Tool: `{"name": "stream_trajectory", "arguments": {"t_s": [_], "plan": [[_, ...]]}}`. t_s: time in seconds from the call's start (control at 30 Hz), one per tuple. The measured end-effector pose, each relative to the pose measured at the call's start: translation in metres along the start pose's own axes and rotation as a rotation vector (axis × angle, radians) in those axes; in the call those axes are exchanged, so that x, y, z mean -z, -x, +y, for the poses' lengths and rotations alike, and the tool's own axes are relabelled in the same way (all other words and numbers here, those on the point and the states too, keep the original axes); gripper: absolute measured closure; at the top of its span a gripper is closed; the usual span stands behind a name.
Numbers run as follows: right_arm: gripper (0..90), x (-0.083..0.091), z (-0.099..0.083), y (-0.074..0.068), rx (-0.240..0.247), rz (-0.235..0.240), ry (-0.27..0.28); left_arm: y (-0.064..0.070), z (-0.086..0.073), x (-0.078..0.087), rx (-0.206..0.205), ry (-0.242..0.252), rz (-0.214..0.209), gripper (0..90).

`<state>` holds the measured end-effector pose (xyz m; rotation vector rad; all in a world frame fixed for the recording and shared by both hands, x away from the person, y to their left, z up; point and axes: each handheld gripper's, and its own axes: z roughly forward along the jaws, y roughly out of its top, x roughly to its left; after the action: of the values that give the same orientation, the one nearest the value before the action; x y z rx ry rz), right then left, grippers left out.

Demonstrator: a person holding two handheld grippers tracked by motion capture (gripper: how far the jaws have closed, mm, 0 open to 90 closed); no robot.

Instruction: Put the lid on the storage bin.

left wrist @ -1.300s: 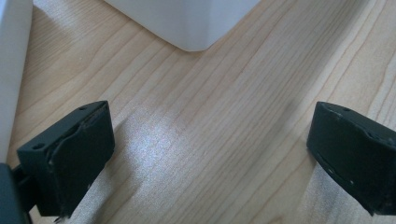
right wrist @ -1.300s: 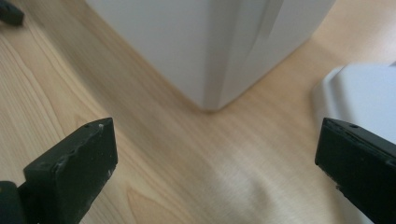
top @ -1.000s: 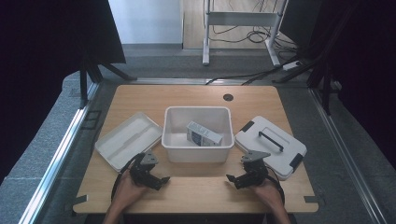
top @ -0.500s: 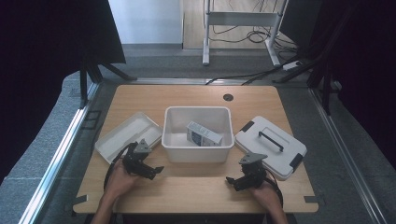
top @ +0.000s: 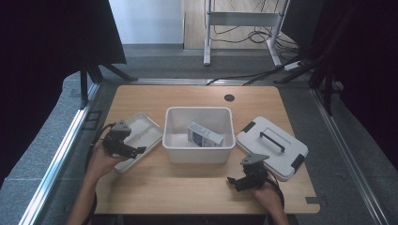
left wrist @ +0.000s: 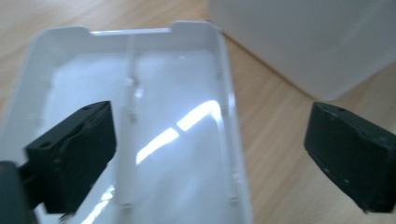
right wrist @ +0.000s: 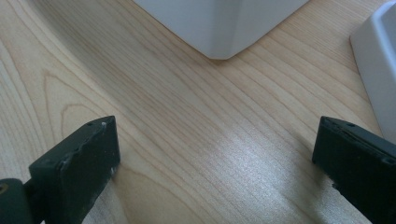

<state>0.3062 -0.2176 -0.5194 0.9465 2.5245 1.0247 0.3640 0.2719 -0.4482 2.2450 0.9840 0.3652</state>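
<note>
The person's left hand (top: 101, 159) is reaching in from the bottom edge and holding the left gripper (top: 136, 151) with its jaws pointing to the right; in the left gripper view those jaws are standing wide apart with nothing between them. The right hand (top: 265, 194) is holding the right gripper (top: 233, 182) low and near the person, its jaws pointing to the left; in the right gripper view they are likewise standing wide apart and gripping nothing.

Wooden table (top: 197, 187) on grey floor (top: 42, 154); black curtains (top: 47, 42) at sides; metal stand (top: 244, 21) behind.
</note>
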Motion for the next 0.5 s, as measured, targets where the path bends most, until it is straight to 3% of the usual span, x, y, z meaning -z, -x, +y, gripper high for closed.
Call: {"name": "stream_trajectory", "arguments": {"t_s": [0.17,0.33,0.5], "plan": [[0.6,0.0,0.0,0.0,-0.002,-0.001,0.001,-0.021,-0.001,-0.003,0.002,-0.022,0.041,22.9],[0.8,0.0,0.0,0.0,-0.003,-0.001,0.002,-0.039,-0.007,-0.012,0.023,-0.053,0.033,42.6],[0.9,0.0,0.0,0.0,-0.004,-0.001,0.002,-0.047,-0.011,-0.025,0.021,-0.093,0.026,57.3]]}}
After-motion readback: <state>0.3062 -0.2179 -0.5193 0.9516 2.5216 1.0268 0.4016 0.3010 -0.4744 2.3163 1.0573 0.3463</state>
